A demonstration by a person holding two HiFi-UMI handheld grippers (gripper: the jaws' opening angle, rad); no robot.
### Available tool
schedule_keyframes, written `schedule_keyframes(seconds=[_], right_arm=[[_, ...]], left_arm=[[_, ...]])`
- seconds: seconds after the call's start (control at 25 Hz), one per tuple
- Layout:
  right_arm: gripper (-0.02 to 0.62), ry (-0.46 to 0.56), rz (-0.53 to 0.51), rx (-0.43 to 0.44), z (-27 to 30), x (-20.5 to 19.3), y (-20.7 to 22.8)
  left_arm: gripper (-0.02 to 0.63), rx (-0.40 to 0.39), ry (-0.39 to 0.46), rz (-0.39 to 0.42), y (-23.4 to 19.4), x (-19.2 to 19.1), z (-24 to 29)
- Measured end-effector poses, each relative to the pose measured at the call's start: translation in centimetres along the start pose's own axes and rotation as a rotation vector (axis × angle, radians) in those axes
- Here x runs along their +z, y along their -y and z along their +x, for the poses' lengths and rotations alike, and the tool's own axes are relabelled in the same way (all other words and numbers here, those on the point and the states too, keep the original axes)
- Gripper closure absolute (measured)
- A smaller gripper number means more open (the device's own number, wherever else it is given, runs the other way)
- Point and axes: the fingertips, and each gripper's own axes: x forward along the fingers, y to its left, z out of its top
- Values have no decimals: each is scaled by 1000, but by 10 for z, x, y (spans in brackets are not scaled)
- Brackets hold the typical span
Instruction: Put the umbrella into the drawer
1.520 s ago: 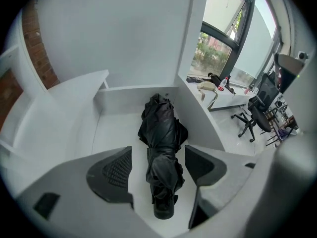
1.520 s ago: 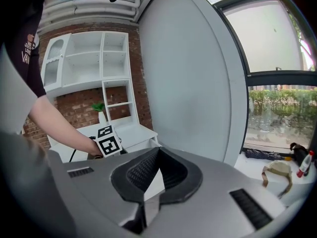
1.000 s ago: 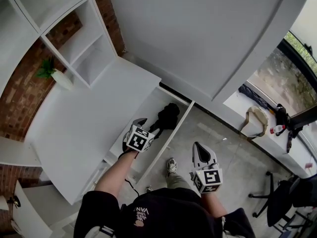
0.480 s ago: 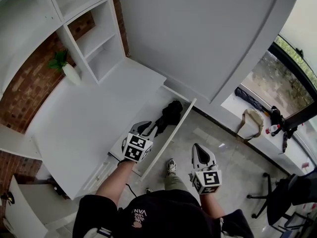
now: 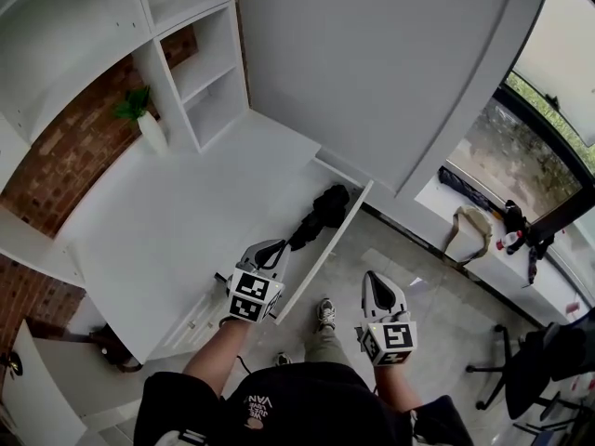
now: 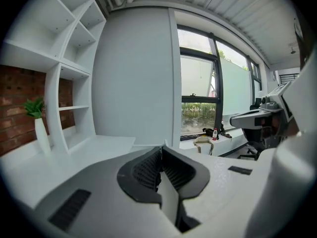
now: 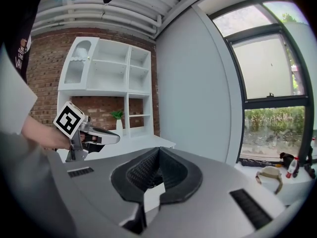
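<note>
The black folded umbrella (image 5: 322, 212) lies in the open white drawer (image 5: 327, 245), handle end toward me. My left gripper (image 5: 277, 246) hovers just short of that end, over the drawer's near corner. Its jaws have just been closing and now stand shut with nothing between them, as the left gripper view shows: left gripper (image 6: 162, 148). My right gripper (image 5: 373, 277) hangs over the floor to the right of the drawer, shut and empty; its own view shows the pads meeting, right gripper (image 7: 159, 149), with the left gripper (image 7: 97, 136) off to its left.
The drawer juts from a low white cabinet (image 5: 177, 221) under white shelves with a potted plant (image 5: 147, 124). A window sill (image 5: 483, 258) at the right holds a tan bag (image 5: 469, 227) and a bottle (image 5: 510, 242). An office chair (image 5: 525, 372) stands at bottom right. My shoe (image 5: 323, 312) rests by the drawer front.
The left gripper has drawn back and up from the umbrella, which stays lying in the drawer. The right gripper has shifted little in the picture. The head view has swung toward the shelves.
</note>
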Motion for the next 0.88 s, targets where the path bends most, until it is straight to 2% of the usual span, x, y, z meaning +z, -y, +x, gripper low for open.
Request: schedule_keyframes(seconds=[0.32, 0.88], right_arm=[[600, 28, 13, -5, -40, -8, -34], [600, 15, 9, 4, -74, -19, -60]], left_arm=[[597, 29, 59, -10, 16, -8, -75], [600, 78, 80, -40, 36, -28, -147]])
